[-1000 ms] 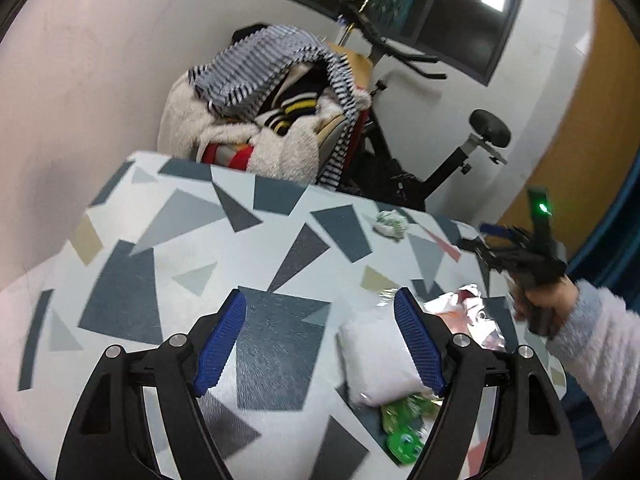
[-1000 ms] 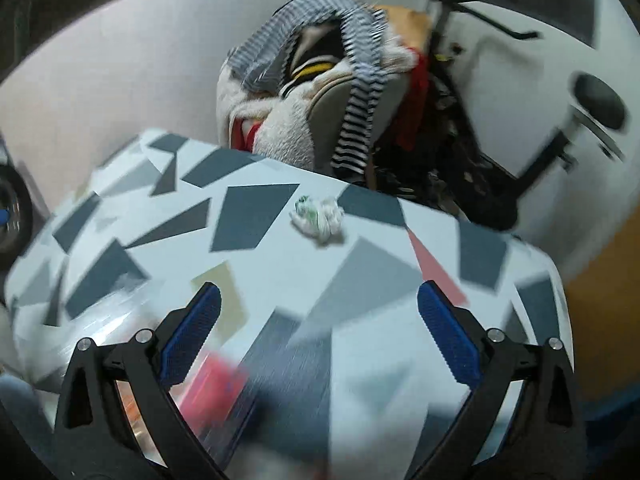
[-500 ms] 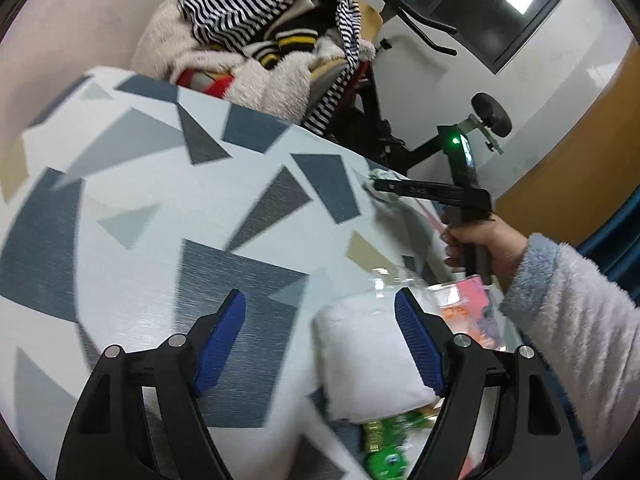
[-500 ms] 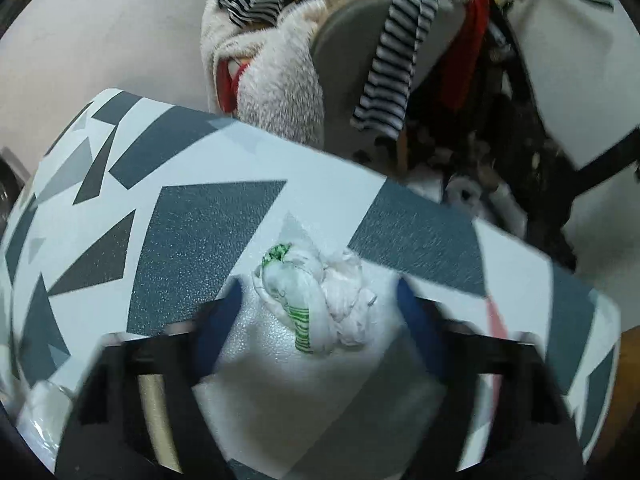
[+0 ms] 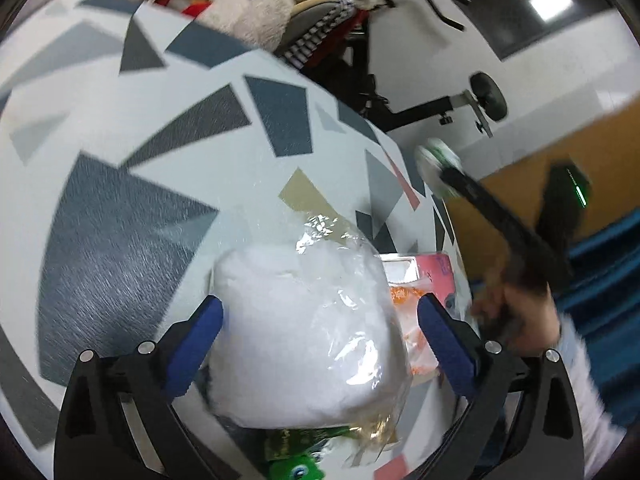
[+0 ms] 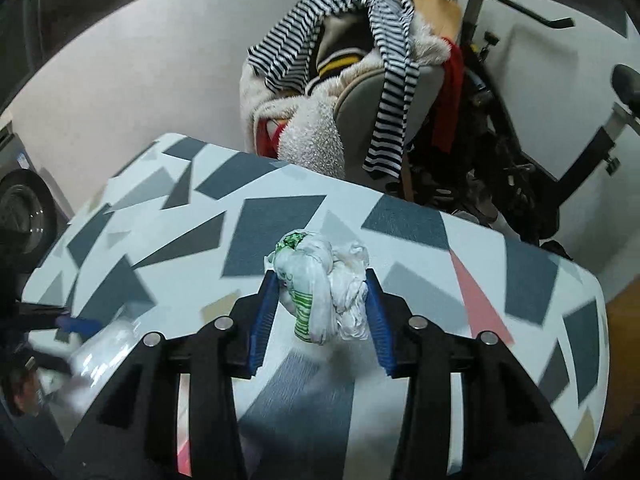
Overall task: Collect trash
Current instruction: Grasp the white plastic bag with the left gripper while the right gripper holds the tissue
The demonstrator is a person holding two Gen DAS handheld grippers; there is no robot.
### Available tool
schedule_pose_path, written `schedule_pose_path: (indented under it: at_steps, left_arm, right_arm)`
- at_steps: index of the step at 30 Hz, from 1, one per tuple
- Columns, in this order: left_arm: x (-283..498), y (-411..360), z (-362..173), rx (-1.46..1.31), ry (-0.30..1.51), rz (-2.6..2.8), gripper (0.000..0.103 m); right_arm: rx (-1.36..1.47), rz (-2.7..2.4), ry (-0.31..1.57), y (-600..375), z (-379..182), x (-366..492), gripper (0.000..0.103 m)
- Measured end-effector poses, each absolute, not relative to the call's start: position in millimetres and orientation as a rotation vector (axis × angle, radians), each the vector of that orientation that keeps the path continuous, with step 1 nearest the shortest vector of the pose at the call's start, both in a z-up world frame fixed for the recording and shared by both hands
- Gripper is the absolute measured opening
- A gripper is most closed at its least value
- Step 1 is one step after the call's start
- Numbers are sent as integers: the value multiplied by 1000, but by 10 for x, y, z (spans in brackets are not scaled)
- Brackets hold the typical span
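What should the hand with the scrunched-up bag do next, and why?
Probably lift it a little, up off the table. The right gripper is shut on the crumpled bag, blue pads pressing both sides, so the bag looks caught. Meanwhile the left gripper is open around the white packet, not squeezing it yet.

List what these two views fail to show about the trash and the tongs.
- Left wrist view: the white plastic-wrapped bundle hides the green packet and orange wrapper beneath it, and whether the left tongs touch it.
- Left wrist view: the right tongs are motion-blurred.
- Right wrist view: the right tongs cover the crumpled bag's sides.
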State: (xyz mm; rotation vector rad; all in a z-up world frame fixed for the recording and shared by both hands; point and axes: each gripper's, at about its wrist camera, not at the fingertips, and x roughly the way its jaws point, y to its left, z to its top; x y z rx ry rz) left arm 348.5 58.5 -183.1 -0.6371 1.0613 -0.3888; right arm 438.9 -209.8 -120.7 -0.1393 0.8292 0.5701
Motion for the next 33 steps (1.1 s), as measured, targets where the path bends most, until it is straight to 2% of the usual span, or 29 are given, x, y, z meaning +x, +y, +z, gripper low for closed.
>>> schedule_pose_path:
  at_steps: [2, 4, 6, 11, 22, 33]
  left_arm:
    - [3486, 581, -1872, -652, 1061, -373, 96]
    - [3485, 611, -1898, -662, 1074, -349, 67]
    - [3489, 673, -1895, -702, 1077, -339, 56]
    - [3402, 645, -1592, -576, 1019, -330, 52]
    - [2828, 625, -796, -408, 849, -296, 52]
    - [1816, 379, -581, -225, 772, -341, 52]
  right_arm:
    - [-119, 565, 826, -2212, -1183, 4146, 44]
    - [-102, 559, 826, -2280, -1163, 4014, 44]
    - [-65, 557, 824, -2361, -1136, 3868, 44]
    - [-25, 550, 788, -2461, -980, 3489, 44]
    - [11, 544, 755, -2478, -732, 2656, 44]
    - [32, 538, 746, -2485, -775, 1819, 44]
